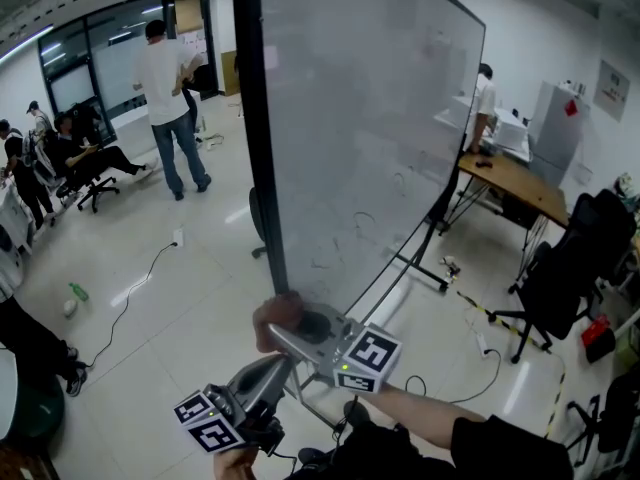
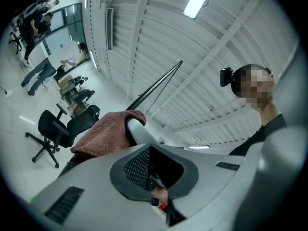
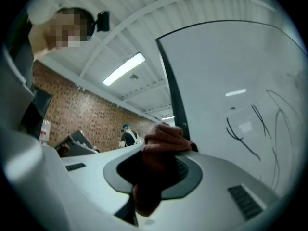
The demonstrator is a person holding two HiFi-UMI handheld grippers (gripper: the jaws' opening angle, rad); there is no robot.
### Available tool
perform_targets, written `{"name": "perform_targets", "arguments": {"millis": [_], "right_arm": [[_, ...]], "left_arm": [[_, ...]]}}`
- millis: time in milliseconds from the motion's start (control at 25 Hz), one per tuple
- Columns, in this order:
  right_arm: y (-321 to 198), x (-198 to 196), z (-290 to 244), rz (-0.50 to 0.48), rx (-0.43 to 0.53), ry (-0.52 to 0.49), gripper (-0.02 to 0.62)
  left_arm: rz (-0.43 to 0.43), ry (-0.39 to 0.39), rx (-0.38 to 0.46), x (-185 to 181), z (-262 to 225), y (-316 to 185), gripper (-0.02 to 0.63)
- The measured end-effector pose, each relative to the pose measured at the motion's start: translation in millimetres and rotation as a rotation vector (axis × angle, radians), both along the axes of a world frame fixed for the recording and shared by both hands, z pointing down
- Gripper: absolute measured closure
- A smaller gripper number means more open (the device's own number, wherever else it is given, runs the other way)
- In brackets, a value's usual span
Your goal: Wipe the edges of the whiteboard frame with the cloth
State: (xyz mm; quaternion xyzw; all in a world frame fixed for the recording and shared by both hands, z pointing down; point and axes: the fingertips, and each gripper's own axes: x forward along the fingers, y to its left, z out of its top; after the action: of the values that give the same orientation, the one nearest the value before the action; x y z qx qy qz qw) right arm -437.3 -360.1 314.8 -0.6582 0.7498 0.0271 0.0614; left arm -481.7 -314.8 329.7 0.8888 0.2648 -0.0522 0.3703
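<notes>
Currently right gripper [image 1: 305, 333] clamps cloth [image 1: 277, 313], pressed low on whiteboard frame [image 1: 256, 138]; left gripper [image 1: 270, 370] off the frame, jaws together, empty.

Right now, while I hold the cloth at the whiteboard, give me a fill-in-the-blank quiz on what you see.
1. The cloth is clamped in the ____ hand-held gripper.
2. The cloth presses against the whiteboard's dark vertical ____.
3. To the right of the whiteboard, a black office ____ stands near the wooden desk.
Missing words: right; frame; chair.
</notes>
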Motion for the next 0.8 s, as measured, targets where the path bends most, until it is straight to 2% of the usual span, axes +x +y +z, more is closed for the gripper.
{"name": "perform_targets", "arguments": {"millis": [160,320,560,800], "right_arm": [[-6.6,-1.3,4.9,0.048,-0.112,0.300,0.508],[-10.4,0.5,-1.2,0.117,-0.154,0.456,0.511],[-8.0,-1.7,-24.6,0.206,-0.135,0.588,0.511],[-8.9,1.4,-42.5,0.220,-0.112,0.615,0.512]], "left_arm": [[-0.013,0.002,-0.007,-0.2,0.6,-3.6,0.618],[-0.018,0.013,-0.007,0.9,-4.2,-9.7,0.618],[-0.025,0.047,0.012,-4.1,-16.0,-8.0,0.618],[-0.027,0.092,0.039,-0.7,-42.3,-8.0,0.618]]}}
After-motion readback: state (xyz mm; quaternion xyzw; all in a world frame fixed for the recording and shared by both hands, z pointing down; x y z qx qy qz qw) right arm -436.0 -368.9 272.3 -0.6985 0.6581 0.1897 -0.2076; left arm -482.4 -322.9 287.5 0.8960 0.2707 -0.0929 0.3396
